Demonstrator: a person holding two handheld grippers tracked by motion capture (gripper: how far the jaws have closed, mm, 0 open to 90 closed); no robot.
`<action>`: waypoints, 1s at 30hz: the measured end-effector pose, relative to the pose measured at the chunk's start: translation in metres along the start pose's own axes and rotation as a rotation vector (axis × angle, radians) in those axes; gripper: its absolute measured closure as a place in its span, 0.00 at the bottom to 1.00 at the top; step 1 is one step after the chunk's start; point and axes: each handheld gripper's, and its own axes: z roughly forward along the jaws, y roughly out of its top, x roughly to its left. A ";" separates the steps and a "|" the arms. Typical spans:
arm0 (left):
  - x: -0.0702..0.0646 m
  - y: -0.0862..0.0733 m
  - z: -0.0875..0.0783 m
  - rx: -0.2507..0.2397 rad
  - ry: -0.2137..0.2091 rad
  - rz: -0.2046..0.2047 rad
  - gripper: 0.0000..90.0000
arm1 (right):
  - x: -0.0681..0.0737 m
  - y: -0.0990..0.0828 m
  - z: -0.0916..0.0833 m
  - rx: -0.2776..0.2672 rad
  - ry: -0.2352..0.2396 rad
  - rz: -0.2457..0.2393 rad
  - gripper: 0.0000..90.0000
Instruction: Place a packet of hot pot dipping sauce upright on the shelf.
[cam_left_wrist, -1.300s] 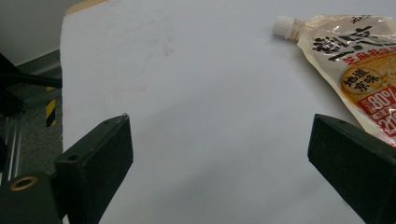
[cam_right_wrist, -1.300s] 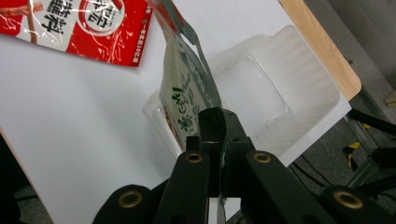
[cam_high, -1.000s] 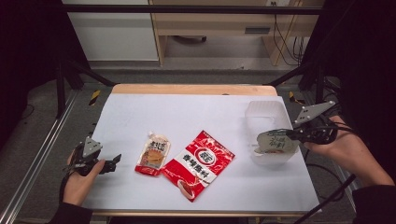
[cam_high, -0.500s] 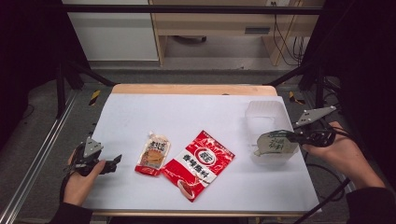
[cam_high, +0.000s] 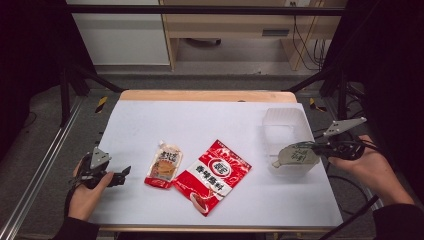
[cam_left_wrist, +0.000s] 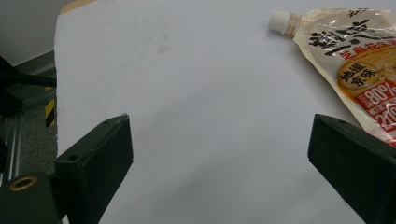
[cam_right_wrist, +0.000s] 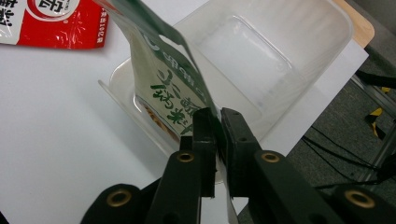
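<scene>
My right gripper (cam_high: 320, 149) (cam_right_wrist: 217, 116) grips the edge of a green-and-white pouch (cam_high: 296, 154) (cam_right_wrist: 163, 88). Its jaws have just been opening a little, with the pouch's edge still between them. The pouch hangs tilted over the near end of a clear plastic container (cam_high: 285, 112) (cam_right_wrist: 280, 28), its lower end inside the rim. My left gripper (cam_high: 124, 174) (cam_left_wrist: 222, 128) rests open and empty on the white table, left of an orange spouted pouch (cam_high: 164, 165) (cam_left_wrist: 355, 56). A red pouch (cam_high: 215, 175) (cam_right_wrist: 56, 23) lies flat mid-table.
The white tabletop (cam_high: 210, 120) has a wooden far edge (cam_high: 205, 95). Black frame posts stand at both sides, and cables trail off the right edge. The container sits near the right edge of the table.
My right gripper has sunk with the green pouch, bringing it lower into the container's near end. The left gripper and the two pouches on the table have stayed put.
</scene>
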 end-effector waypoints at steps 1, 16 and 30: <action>0.000 0.000 0.000 0.001 -0.001 0.001 0.07 | 0.000 -0.001 0.000 -0.001 -0.002 -0.004 0.91; -0.002 0.000 0.001 0.006 -0.005 0.012 0.07 | 0.036 0.012 -0.012 -0.051 -0.030 -0.075 0.28; -0.007 0.002 0.002 0.010 -0.026 0.030 0.07 | 0.094 0.052 -0.015 -0.196 -0.078 -0.078 0.16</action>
